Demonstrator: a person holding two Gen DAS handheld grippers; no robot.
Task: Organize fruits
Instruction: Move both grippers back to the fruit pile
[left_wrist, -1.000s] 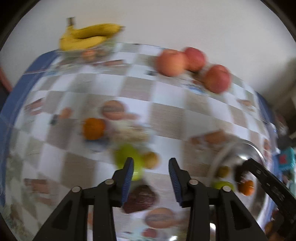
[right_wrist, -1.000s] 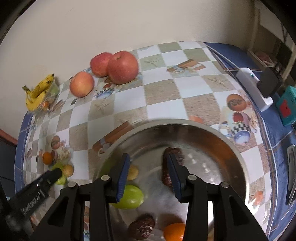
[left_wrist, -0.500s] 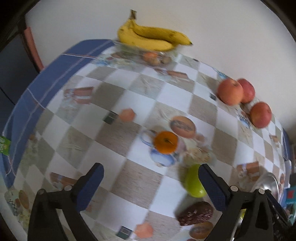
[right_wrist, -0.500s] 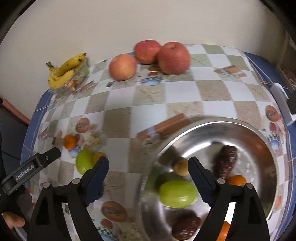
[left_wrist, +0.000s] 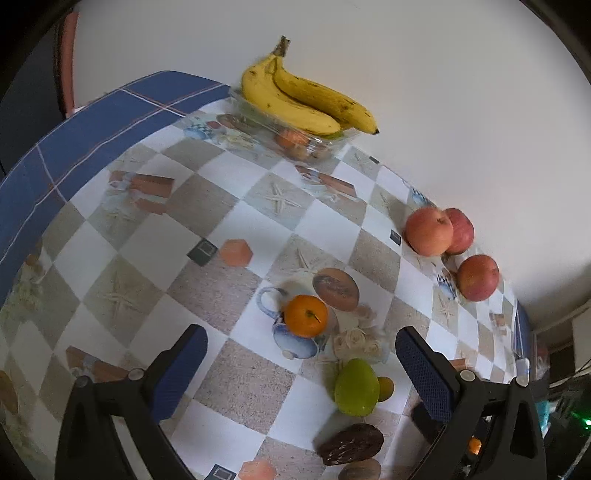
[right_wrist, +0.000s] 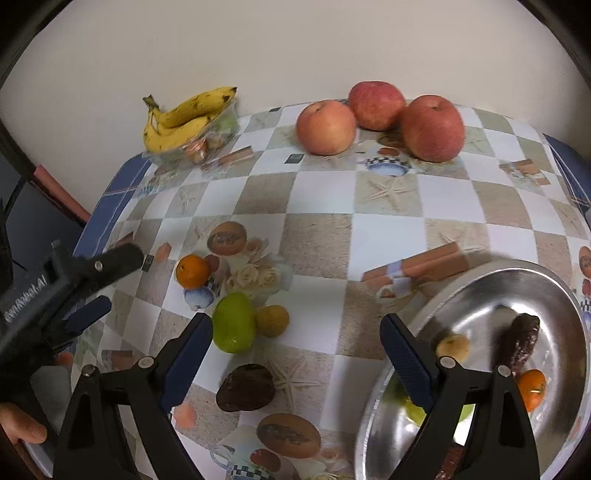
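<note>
Left wrist view: the checked tablecloth is seen obliquely from above its near-left side, facing the wall, with the bananas at the far edge. Right wrist view: the same table is seen from its right, close above the steel bowl. Shared by both views are the mandarin, green fruit, dark fruit and three apples.

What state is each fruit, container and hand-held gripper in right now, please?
Left hand-held gripper: open, empty.
Right hand-held gripper: open, empty.
Metal bowl: holds several fruits.
Orange: loose on table.
Green fruit: loose on table.
Bananas: atop clear container.
Apples: grouped by wall.
</note>
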